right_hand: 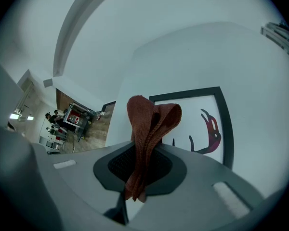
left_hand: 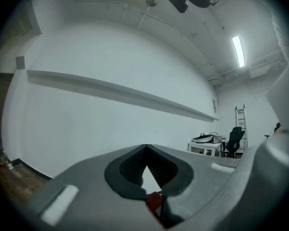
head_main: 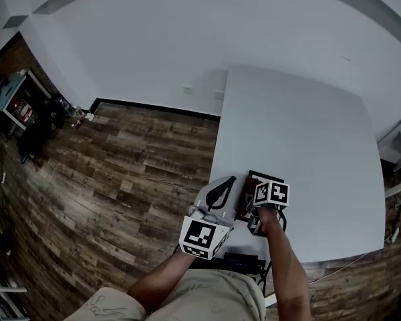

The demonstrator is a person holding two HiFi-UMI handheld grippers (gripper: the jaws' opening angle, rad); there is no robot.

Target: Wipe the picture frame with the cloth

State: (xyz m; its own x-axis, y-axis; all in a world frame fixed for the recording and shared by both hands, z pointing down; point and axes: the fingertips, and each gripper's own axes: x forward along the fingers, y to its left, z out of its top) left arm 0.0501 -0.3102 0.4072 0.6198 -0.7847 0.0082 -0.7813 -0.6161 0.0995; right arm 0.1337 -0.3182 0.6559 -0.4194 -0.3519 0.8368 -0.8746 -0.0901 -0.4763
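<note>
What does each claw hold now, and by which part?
The right claw is closed on the cloth, gripping its bunched middle; a loop sticks out past the tips. The left claw is closed and holds nothing.

There are two of the hand-held gripper kind, the left hand-held gripper (left_hand: 145, 150) and the right hand-held gripper (right_hand: 145, 146). There is one cloth (right_hand: 149, 124), one picture frame (right_hand: 192, 117) and one tabletop (head_main: 301, 132).

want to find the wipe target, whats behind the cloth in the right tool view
The picture frame, flat on the white table: black border and a red-and-black figure show. The cloth, gripped by the right tool, covers its left part.
</note>
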